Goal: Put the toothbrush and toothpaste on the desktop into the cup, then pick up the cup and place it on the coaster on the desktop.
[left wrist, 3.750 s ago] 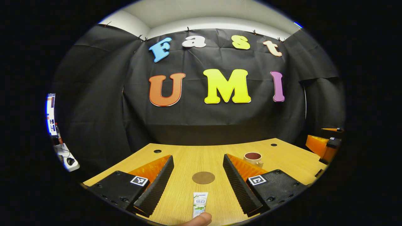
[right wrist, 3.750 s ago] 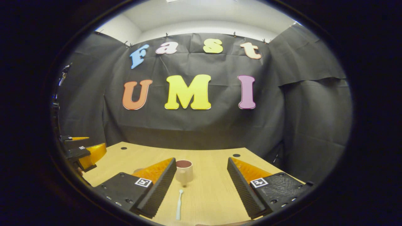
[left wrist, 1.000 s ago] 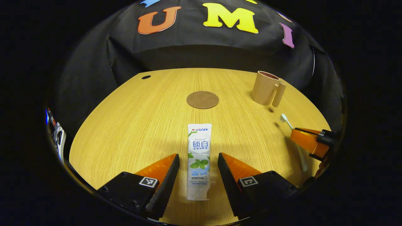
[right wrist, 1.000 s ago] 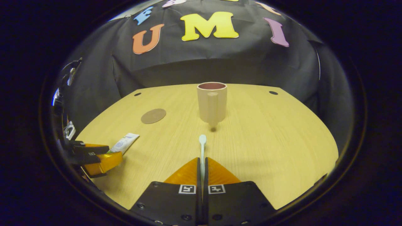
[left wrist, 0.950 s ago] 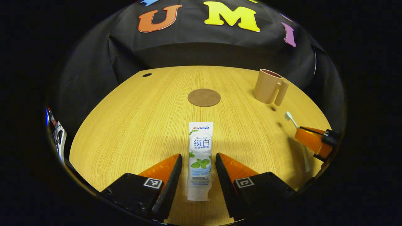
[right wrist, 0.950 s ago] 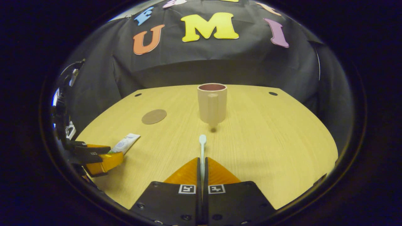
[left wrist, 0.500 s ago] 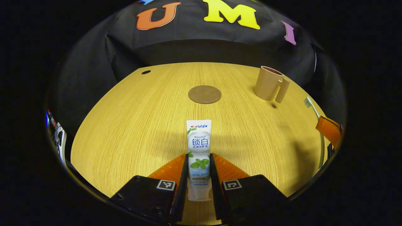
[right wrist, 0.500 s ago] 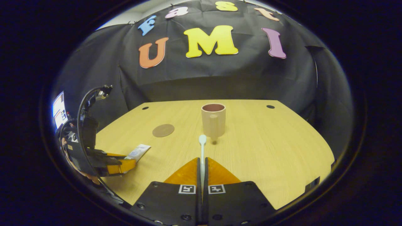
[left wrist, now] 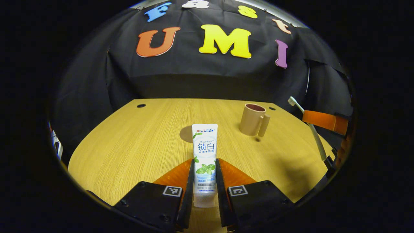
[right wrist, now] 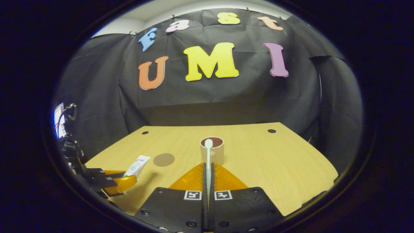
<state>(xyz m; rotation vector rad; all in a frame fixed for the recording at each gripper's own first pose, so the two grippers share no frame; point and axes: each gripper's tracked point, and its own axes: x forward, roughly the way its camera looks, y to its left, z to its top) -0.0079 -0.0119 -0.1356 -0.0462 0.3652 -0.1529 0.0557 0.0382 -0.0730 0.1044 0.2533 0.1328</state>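
With both pieces lifted clear of the counter (left wrist: 136, 142), the job now looks like dropping each into the cup (left wrist: 252, 119) without knocking it. The right hand-held gripper (right wrist: 207, 168) is pinched tight on the toothbrush (right wrist: 208, 155), its head lined up with the cup's mouth; I'd lower it straight and let go late. The left hand-held gripper (left wrist: 205, 174) is clamped on the toothpaste (left wrist: 204, 152), left of the cup. The coaster (right wrist: 163, 159) lies near, partly hidden behind the tube. The two grippers could crowd each other over the narrow rim.
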